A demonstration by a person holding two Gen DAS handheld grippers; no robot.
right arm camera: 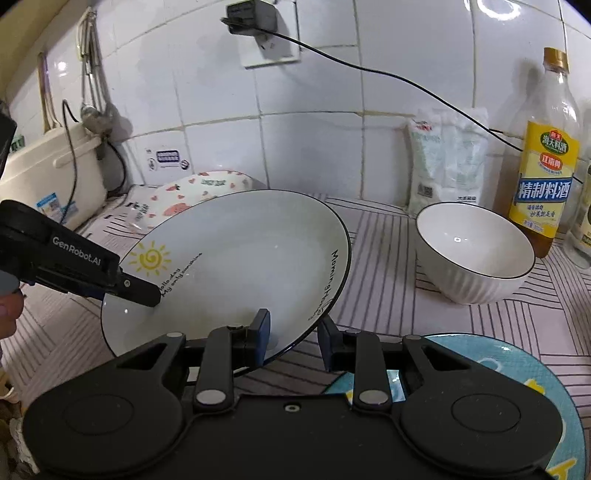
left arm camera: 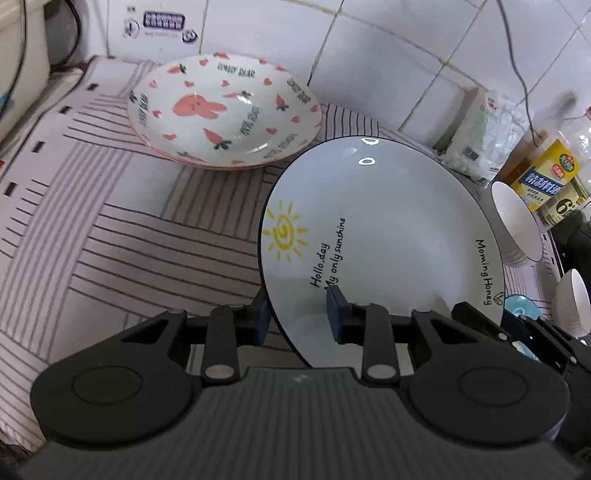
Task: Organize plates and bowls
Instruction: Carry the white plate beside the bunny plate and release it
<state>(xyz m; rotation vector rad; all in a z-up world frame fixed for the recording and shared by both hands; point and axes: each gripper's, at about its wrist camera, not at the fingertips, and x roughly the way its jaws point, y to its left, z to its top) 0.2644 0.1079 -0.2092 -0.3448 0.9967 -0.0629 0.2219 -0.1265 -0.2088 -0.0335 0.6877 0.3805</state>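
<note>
Both grippers hold one white plate (left arm camera: 388, 229) with a dark rim, a yellow sun and black lettering, tilted above the striped cloth (left arm camera: 110, 240). My left gripper (left arm camera: 300, 317) is shut on its rim below the lettering. My right gripper (right arm camera: 294, 338) is shut on the opposite rim of the same plate (right arm camera: 240, 258), and one left finger (right arm camera: 144, 291) lies on the plate's face. Behind it rests a pink rabbit plate (left arm camera: 225, 110), also seen as a rim (right arm camera: 207, 188) in the right wrist view. A white ribbed bowl (right arm camera: 476, 254) stands to the right.
A blue plate (right arm camera: 517, 369) lies under my right gripper. A cooking-wine bottle (right arm camera: 543, 184) and a white bag (right arm camera: 447, 158) stand against the tiled wall. A charger (right arm camera: 255, 18) hangs in the socket, its cable running right. A white appliance (right arm camera: 48, 166) sits far left.
</note>
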